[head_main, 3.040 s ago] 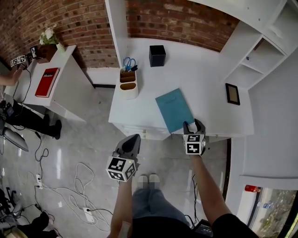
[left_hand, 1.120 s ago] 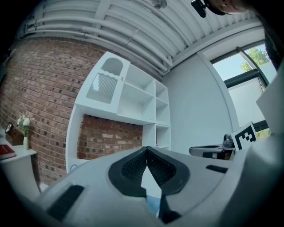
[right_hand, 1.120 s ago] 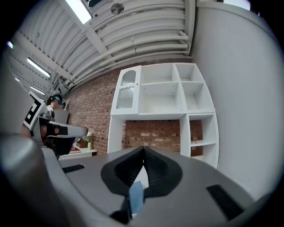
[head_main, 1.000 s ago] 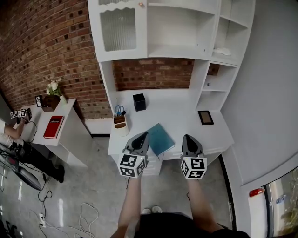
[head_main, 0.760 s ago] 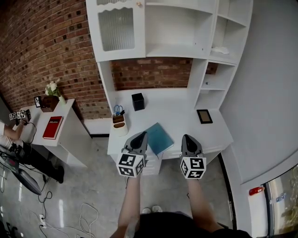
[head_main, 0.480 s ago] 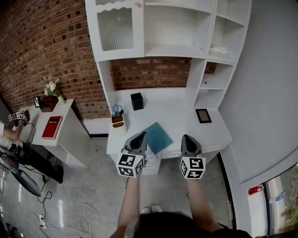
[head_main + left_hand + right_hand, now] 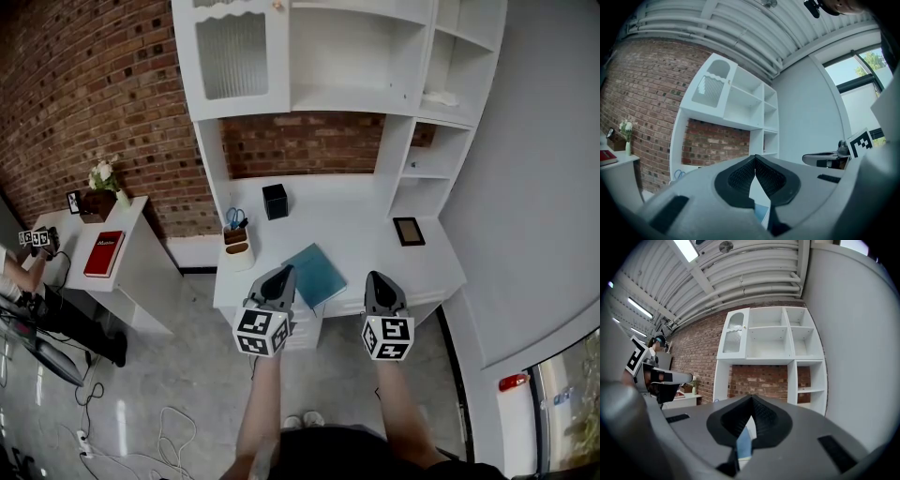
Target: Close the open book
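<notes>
Both empty, jaws together — left gripper (image 7: pixel 282 273) and right gripper (image 7: pixel 377 278) are hovering; book (image 7: pixel 317 274) is lying closed ahead, between the 2.

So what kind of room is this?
Probably a study or home office: a white desk with shelves above it, and a teal book and pen holder on top.
</notes>
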{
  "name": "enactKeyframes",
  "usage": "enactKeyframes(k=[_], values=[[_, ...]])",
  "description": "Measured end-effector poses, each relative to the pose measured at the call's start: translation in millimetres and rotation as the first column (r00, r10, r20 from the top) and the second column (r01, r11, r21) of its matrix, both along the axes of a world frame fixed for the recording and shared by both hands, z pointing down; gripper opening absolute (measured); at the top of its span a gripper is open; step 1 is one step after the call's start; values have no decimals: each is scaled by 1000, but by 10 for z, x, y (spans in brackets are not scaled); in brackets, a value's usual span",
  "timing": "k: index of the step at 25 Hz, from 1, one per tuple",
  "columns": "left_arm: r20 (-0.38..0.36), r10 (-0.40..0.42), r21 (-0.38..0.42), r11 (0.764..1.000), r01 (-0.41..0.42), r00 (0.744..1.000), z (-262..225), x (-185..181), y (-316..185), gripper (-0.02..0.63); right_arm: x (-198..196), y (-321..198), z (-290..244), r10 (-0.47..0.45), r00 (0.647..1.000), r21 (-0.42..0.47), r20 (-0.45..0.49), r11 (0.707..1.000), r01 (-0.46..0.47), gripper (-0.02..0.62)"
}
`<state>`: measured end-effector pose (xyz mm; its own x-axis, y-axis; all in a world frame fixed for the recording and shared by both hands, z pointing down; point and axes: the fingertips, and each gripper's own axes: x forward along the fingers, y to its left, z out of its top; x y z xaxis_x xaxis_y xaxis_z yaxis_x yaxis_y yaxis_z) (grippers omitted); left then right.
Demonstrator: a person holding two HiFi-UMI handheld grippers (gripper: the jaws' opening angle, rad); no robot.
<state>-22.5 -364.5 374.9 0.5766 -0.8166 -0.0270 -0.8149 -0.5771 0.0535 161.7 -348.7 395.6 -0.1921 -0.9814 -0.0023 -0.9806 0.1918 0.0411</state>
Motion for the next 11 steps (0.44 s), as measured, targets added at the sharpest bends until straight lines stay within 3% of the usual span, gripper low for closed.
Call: enactKeyframes(k=[11], values=[[-5,-6,-20,1000,6,1000,87,-71,3,8,-69,7,52,-2,1000,-14,3,1000,2,-3]])
